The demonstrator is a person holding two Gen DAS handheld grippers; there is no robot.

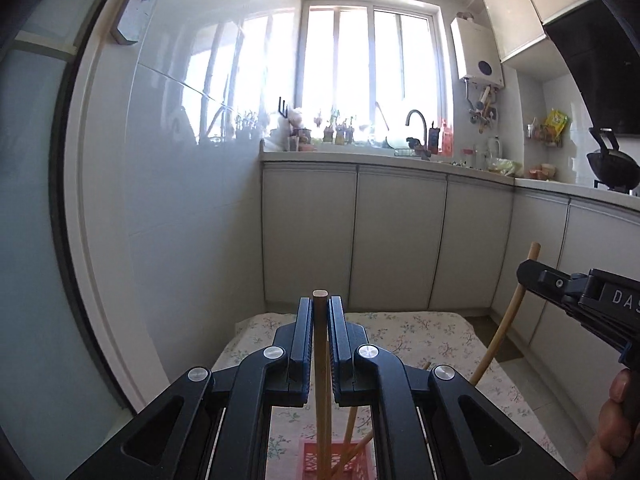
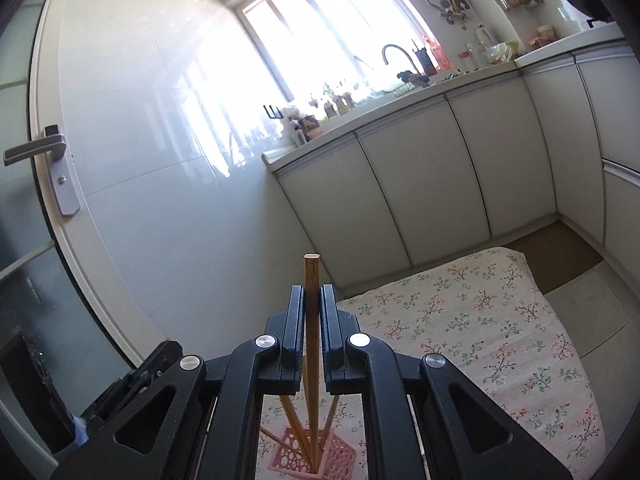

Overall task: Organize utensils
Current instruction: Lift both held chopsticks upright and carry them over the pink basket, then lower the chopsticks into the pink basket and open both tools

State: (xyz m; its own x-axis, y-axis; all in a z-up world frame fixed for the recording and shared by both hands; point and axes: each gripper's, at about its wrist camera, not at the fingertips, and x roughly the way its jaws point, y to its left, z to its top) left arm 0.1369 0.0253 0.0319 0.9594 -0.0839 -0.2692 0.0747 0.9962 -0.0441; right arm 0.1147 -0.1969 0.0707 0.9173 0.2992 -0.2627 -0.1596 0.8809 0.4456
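Chopstick [image 1: 320, 344] is being clamped upright between the jaws of the left gripper [image 1: 320, 308], at lower centre of the left wrist frame; its blunt top end is sticking out just above the fingertips. Its lower end is being run down into a red basket [image 1: 310, 458] at the bottom edge, where other chopsticks [image 1: 349, 436] are seen leaning at angles. The basket is being supported on a floral cloth [image 1: 432, 340] spread over the floor.

At right of the same frame, the right gripper [image 1: 528, 276] is being seen side-on, closed on a second chopstick [image 1: 505, 320] that is tilting down toward the lower centre. A hand [image 1: 614, 420] is being shown at the lower right edge, wrapped on the gripper handle.

In the right wrist frame, the right gripper [image 2: 312, 294] is being held with its jaws pinched on that chopstick [image 2: 311, 280], upright at lower centre, top end protruding above the fingertips. Its tip is probably being rested inside the pink basket [image 2: 340, 462] at the bottom edge, though contact with the bottom cannot be told through the lattice. More chopsticks [image 2: 294, 420] are being seen slanting in that basket. Part of the left gripper [image 2: 154, 364] is being caught at lower left, just beside the right one. The floral cloth [image 2: 480, 320] is filling the lower right.
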